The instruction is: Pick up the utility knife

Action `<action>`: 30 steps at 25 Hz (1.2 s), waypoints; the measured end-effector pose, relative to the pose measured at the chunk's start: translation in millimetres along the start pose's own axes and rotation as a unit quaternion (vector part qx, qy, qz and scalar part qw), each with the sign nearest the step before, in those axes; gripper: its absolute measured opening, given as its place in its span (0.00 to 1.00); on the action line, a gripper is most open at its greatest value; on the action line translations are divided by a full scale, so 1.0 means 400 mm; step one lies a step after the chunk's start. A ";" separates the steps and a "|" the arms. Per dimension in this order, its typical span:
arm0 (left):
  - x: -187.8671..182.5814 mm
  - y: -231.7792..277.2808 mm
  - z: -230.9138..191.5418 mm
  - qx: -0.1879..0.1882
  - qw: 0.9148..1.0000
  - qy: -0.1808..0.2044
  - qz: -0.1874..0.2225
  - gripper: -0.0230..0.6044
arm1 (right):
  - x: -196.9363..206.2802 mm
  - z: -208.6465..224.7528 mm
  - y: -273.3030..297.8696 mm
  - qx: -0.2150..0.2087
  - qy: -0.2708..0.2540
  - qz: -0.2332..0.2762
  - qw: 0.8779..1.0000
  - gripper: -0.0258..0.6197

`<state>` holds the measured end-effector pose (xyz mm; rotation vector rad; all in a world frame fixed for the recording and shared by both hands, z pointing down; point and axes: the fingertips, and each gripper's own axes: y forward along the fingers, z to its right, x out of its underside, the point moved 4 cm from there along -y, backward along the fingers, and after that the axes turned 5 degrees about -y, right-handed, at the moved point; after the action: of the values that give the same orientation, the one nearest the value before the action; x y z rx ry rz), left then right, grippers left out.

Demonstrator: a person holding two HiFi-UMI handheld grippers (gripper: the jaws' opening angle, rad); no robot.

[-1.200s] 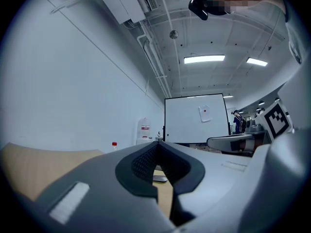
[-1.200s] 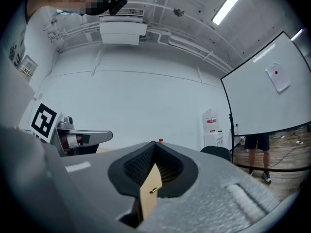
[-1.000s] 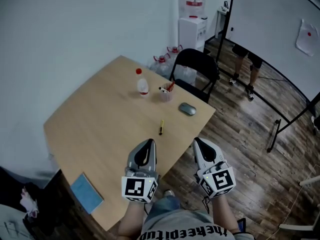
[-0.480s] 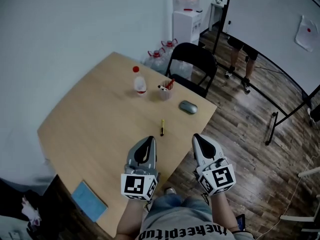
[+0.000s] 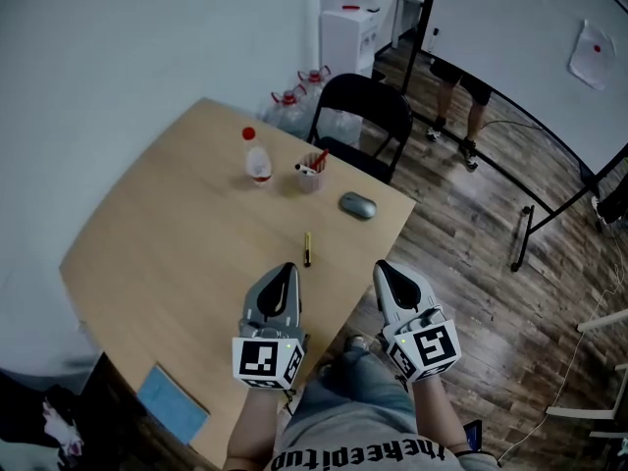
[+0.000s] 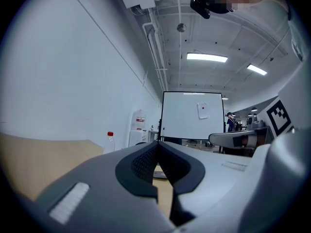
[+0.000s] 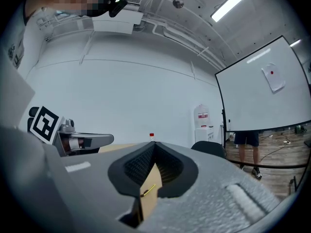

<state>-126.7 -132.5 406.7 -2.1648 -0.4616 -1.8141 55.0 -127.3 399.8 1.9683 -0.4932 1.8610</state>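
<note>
The utility knife (image 5: 307,249), slim and yellow-and-black, lies flat on the wooden table (image 5: 177,253) near its right edge. My left gripper (image 5: 287,268) is shut and empty, just short of the knife and slightly to its left, over the table's near corner. My right gripper (image 5: 383,268) is also shut and empty, off the table's edge, to the right of the knife. In the right gripper view the knife (image 7: 148,190) shows low down through the gap behind the closed tips (image 7: 154,144). In the left gripper view the fingertips (image 6: 158,143) meet, and the knife is hidden.
Beyond the knife stand a clear bottle with a red cap (image 5: 256,163), a cup of pens (image 5: 310,175) and a grey mouse (image 5: 357,205). A blue notebook (image 5: 172,403) lies at the near left corner. A black chair (image 5: 358,126) stands behind the table, with a whiteboard stand (image 5: 520,253) to the right.
Both grippers have drifted a little forward and down toward the table, staying shut. The head view has shifted, so the table now sits further left. The knife has not moved.
</note>
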 end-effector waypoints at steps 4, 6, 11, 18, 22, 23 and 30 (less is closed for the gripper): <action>0.009 0.027 -0.004 -0.004 1.000 -0.009 -0.014 0.07 | 0.001 0.021 0.021 -0.004 0.001 -0.003 1.000 0.04; 0.019 0.045 -0.012 -0.006 1.000 -0.014 -0.023 0.07 | -0.002 0.027 0.036 -0.010 -0.002 -0.004 1.000 0.04; 0.056 0.101 -0.030 -0.017 0.997 -0.026 -0.065 0.08 | -0.003 0.048 0.071 -0.027 -0.007 -0.012 1.000 0.04; 0.136 0.168 -0.046 -0.040 0.990 -0.043 -0.125 0.14 | 0.016 0.086 0.103 -0.040 -0.004 -0.024 0.999 0.04; 0.188 0.195 -0.059 -0.049 0.984 -0.045 -0.163 0.19 | 0.025 0.106 0.115 -0.040 0.000 -0.029 0.999 0.04; 0.200 0.201 -0.061 -0.049 0.983 -0.046 -0.171 0.20 | 0.026 0.110 0.117 -0.040 0.001 -0.029 0.999 0.04; 0.284 0.233 -0.074 -0.054 0.971 -0.053 -0.225 0.28 | 0.038 0.137 0.124 -0.036 0.003 -0.037 0.999 0.04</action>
<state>-96.3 -222.0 522.8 -2.3852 -0.9691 -1.9862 78.3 -197.9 414.5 1.9074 -0.4733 1.7789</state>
